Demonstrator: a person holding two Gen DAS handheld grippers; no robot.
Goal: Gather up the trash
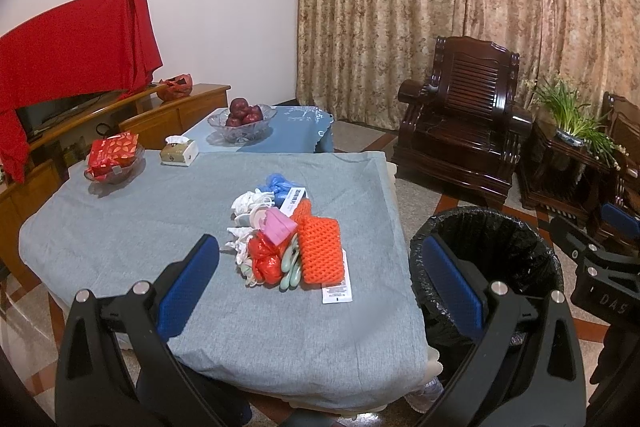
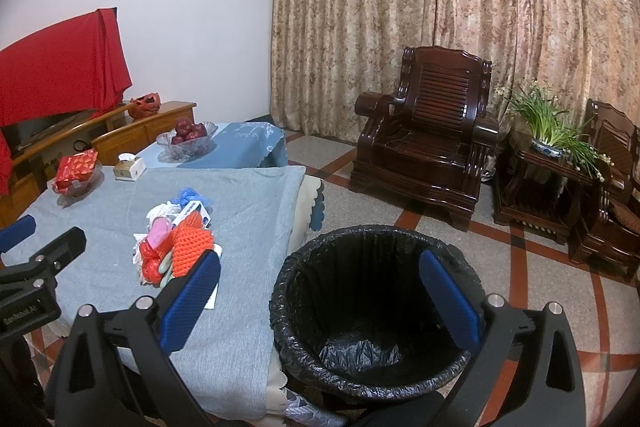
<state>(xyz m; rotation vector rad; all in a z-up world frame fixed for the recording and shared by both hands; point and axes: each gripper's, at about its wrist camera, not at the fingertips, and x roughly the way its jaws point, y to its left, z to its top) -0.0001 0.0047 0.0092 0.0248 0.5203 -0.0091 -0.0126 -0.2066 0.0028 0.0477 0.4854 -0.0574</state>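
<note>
A heap of trash [image 1: 286, 237] lies on the grey-clothed table [image 1: 120, 235]: orange foam net [image 1: 322, 253], red plastic bag [image 1: 264, 259], pink wrapper [image 1: 278, 225], white crumpled paper, blue bag [image 1: 280, 185], paper labels. The same heap [image 2: 172, 243] shows in the right wrist view. A black-lined bin [image 2: 376, 311] stands on the floor right of the table, also seen as the bin [image 1: 488, 267]. My left gripper [image 1: 320, 285] hangs open above the table's near side, short of the heap. My right gripper [image 2: 320, 301] is open over the bin's near rim, empty.
A glass dish with a red packet [image 1: 114, 159], a tissue box [image 1: 179, 151] and a bowl of apples [image 1: 242, 119] sit at the far side. Dark wooden armchairs [image 2: 424, 143], a side table with a potted plant [image 2: 552, 131] and a wooden cabinet [image 1: 132, 123] surround the area.
</note>
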